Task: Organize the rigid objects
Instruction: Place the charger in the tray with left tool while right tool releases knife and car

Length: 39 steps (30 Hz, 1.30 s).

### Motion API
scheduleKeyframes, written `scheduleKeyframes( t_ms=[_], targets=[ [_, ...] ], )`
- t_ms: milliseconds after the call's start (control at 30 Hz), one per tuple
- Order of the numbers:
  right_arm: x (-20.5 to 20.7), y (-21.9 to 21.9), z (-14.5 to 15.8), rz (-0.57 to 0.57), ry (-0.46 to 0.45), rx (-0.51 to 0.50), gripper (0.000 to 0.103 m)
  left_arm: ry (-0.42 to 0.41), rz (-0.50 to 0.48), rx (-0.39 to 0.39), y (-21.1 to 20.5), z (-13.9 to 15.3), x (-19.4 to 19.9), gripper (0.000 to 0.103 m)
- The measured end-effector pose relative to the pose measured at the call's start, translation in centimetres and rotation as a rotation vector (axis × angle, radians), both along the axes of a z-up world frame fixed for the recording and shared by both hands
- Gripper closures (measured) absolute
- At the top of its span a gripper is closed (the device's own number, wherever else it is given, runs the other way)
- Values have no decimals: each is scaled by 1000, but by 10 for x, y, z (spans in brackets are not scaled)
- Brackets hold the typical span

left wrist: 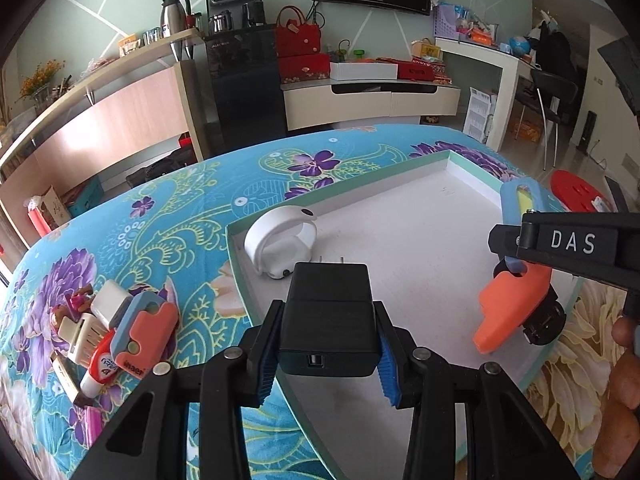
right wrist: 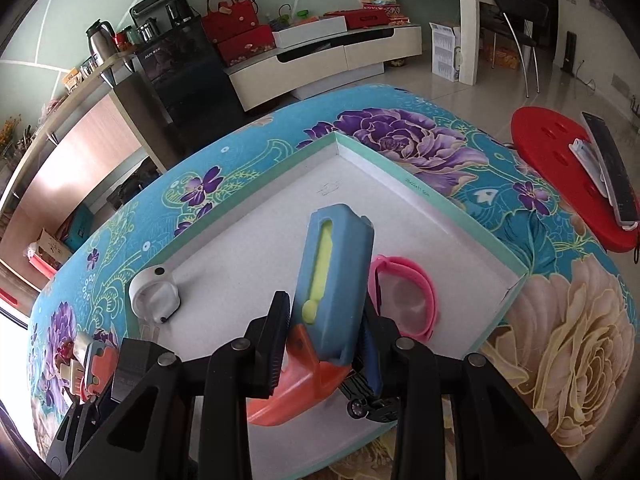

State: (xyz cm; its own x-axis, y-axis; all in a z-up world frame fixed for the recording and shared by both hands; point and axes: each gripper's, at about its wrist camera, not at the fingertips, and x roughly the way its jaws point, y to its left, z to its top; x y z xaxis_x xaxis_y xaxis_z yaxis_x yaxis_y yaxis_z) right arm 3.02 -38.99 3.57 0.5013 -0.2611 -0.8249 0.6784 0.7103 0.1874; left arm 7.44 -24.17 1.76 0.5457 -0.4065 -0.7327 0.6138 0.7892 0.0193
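Charger (left wrist: 330, 316), stiff, light and likely slick-sided, sits pinched across its flat flanks by the left gripper (left wrist: 328, 356) above the tray (left wrist: 420, 248), while the right gripper (right wrist: 322, 344) clamps a blue-orange toy (right wrist: 332, 280) over it.

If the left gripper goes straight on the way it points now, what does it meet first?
Probably the white ring-shaped holder in the tray: it sits just beyond the prongs of the black charger held by the left gripper. Depth is unclear.

My left gripper (left wrist: 326, 354) holds the charger (left wrist: 330, 314) over the tray's (right wrist: 460, 204) near-left edge, the ring holder (left wrist: 280, 244) just beyond. The wristband (right wrist: 404, 300) lies in the tray at right; a toy pile (left wrist: 116, 332) sits left outside.
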Motion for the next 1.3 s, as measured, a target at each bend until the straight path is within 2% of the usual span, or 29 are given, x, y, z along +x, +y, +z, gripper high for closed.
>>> scheduleKeyframes(
  t_ms=[467, 567, 600, 667, 867, 967, 1033, 1100, 1167, 1300],
  targets=[
    [8, 7, -13, 36, 68, -1, 68, 3, 27, 12, 4, -6, 3, 58],
    [8, 7, -12, 31, 68, -9, 67, 0, 37, 7, 7, -4, 4, 52],
    [8, 7, -10, 29, 63, -12, 66, -3, 42, 4, 8, -3, 4, 48],
    [7, 7, -7, 28, 52, -11, 57, -3, 51, -4, 10, -1, 5, 46],
    [11, 12, -3, 42, 52, -36, 51, -6, 63, -27, 19, 6, 7, 43],
    [11, 13, -1, 44, 42, -40, 38, -13, 89, -46, 28, 12, 11, 36],
    [12, 14, 0, 47, 34, -38, 35, -11, 119, -57, 37, 14, 16, 32],
    [13, 15, -1, 51, 33, -37, 29, -5, 150, -69, 47, 16, 22, 19],
    [16, 17, -2, 56, 39, -36, 27, 5, 189, -86, 59, 16, 29, 12],
    [21, 23, -3, 79, 48, -41, 26, -4, 279, -74, 82, 17, 41, 12]
  ],
)
